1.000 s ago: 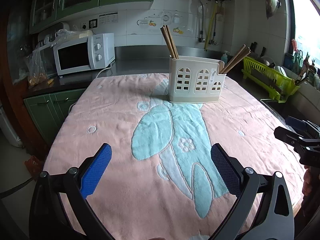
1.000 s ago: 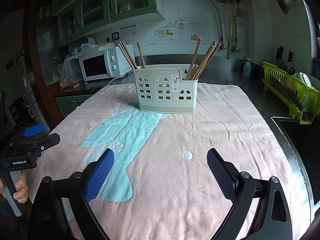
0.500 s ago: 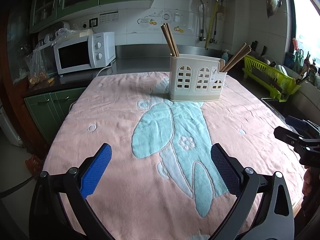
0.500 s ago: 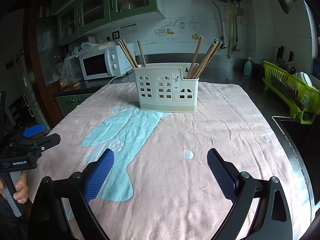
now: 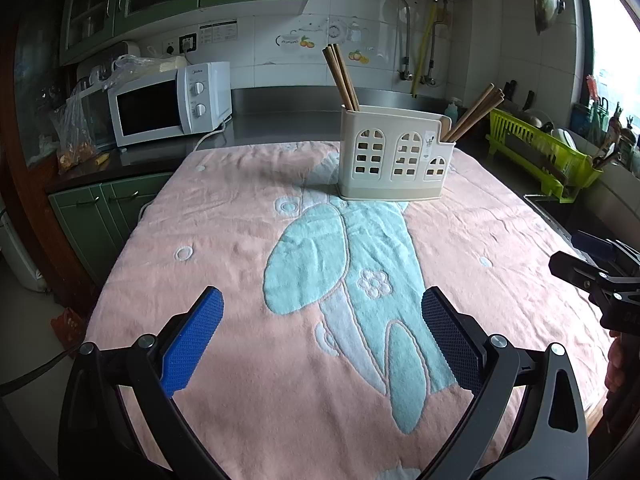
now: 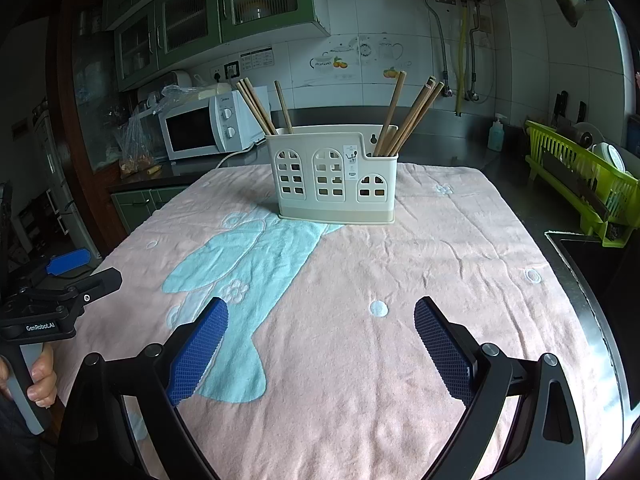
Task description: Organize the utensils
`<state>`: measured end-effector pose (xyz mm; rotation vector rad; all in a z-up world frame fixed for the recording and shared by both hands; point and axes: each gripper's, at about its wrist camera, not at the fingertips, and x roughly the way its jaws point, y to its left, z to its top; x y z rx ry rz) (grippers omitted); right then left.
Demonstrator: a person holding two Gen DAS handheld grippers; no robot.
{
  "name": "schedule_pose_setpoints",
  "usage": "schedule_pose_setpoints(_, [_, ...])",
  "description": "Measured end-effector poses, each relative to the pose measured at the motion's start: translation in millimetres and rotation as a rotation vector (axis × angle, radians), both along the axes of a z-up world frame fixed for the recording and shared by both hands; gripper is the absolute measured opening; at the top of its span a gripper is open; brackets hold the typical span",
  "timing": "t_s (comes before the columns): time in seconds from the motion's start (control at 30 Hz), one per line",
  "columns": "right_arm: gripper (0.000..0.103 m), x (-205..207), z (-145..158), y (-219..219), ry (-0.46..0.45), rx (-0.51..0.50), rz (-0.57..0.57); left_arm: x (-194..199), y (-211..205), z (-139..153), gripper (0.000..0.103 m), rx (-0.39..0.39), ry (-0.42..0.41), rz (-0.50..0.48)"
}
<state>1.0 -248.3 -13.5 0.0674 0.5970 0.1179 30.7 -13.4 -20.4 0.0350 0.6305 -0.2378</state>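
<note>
The left gripper [image 5: 322, 312] and right gripper [image 6: 321, 322] hover with jaws spread wide and empty, low in each frame above a pink towel [image 6: 420, 272]. At upper centre of both views a cream utensil holder [image 6: 336, 174] stands on the towel, wooden chopsticks [image 6: 408, 116] leaning in its end compartments. A white microwave [image 5: 168, 102] sits upper left.

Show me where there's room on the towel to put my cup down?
Nearly all of the pink towel with the blue picture is bare, from the open right gripper up to the cream plastic chopstick holder. Only the holder's spot is taken.
</note>
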Motion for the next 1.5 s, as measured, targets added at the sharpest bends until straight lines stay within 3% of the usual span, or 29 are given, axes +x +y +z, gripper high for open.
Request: schedule_pose_setpoints(1.5, [0.091, -0.2, 0.0, 1.3, 0.002, -0.007, 0.008, 2.3, -2.1, -1.9, 0.098, 0.004, 0.016, 0.006])
